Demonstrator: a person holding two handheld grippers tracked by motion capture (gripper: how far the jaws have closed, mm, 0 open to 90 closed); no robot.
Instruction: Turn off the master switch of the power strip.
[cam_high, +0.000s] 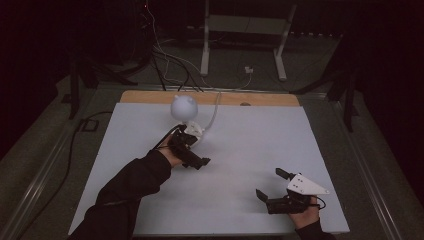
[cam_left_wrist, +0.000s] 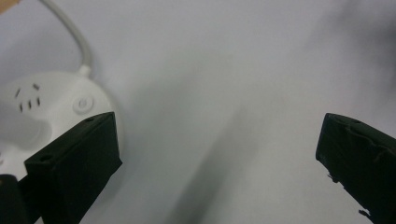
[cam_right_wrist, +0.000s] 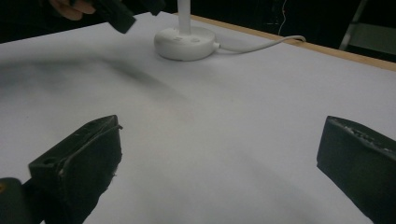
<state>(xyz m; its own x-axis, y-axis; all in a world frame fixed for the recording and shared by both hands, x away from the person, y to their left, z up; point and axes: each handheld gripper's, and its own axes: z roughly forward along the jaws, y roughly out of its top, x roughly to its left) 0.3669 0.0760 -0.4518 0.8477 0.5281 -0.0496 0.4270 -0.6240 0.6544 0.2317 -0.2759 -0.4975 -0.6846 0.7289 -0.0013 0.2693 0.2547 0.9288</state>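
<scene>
White lamp (cam_high: 184, 107) stands at twelve o'clock on white table (cam_high: 240, 150). Left gripper (cam_high: 192, 150) adjoins its base, possibly touching. Right gripper (cam_high: 272, 186), at five o'clock, jaws apart.

High view: stood above the near edge, faced forward and down over the whole tabletop (cam_high: 240, 150). Left gripper view: sat close, just beside the white lamp base (cam_left_wrist: 51, 109). Right gripper view: looked low across, farther off; both shared that base (cam_right_wrist: 185, 43).

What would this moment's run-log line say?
left gripper: open, beside lamp base | right gripper: open, empty | lamp cord: trails off table
</scene>
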